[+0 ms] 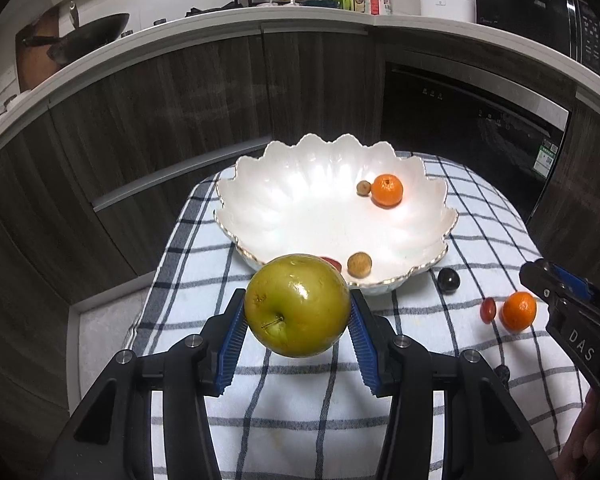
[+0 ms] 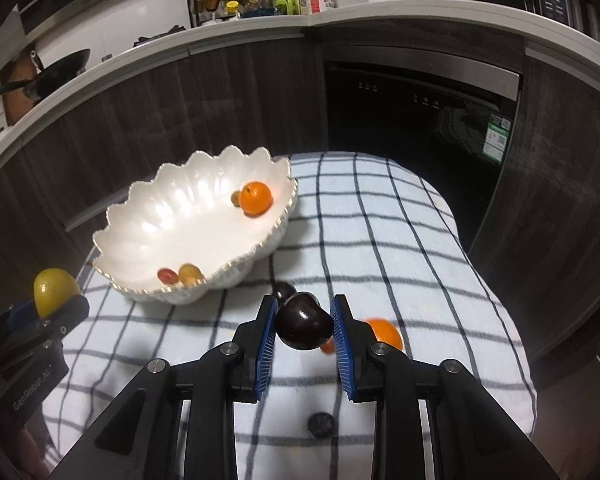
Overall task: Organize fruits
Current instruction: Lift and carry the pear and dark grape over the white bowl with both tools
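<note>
Over the checked cloth (image 1: 300,408), jaws pinch a green apple (image 1: 297,305).

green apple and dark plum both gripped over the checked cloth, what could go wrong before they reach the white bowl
1. The green apple is round and glossy, and the left gripper pinches it only at its sides, so it may slip.
2. The white bowl already holds a small orange and smaller fruits; a dropped apple could knock them or chip the scalloped rim.
3. The right gripper, shut on the dark plum, could bruise it if squeezed harder.
</note>
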Motion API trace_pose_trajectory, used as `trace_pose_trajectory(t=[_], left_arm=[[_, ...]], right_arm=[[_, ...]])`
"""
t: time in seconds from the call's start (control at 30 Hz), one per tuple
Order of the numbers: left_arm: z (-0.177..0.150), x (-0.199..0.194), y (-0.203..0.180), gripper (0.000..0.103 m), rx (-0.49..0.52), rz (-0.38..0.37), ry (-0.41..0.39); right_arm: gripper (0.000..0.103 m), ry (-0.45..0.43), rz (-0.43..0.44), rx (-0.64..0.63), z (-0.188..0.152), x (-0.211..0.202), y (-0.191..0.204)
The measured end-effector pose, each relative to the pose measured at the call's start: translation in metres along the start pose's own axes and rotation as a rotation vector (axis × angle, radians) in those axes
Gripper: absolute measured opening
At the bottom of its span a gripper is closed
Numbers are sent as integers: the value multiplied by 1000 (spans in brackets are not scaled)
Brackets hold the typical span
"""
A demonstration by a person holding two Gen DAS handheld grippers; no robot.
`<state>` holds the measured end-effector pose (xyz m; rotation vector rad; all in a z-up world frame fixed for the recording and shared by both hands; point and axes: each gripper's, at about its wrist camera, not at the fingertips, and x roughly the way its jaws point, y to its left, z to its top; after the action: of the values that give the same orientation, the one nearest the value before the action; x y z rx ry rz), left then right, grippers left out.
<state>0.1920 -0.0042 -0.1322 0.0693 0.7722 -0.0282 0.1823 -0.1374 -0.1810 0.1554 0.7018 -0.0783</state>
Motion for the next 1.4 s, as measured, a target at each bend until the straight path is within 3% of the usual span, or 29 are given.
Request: trace_pose_trajectory(t=[0.8,1.1,1.4], left_arm=[[53,16,12,49,66,-16,-65],[64,43,19,49,57,-68,-20],[71,69,23,49,61,-69,13]], right_arm=[[29,-50,79,-58,67,22,31],[29,2,105,-73,76,43,42],[29,36,117,-97,84,64,54]])
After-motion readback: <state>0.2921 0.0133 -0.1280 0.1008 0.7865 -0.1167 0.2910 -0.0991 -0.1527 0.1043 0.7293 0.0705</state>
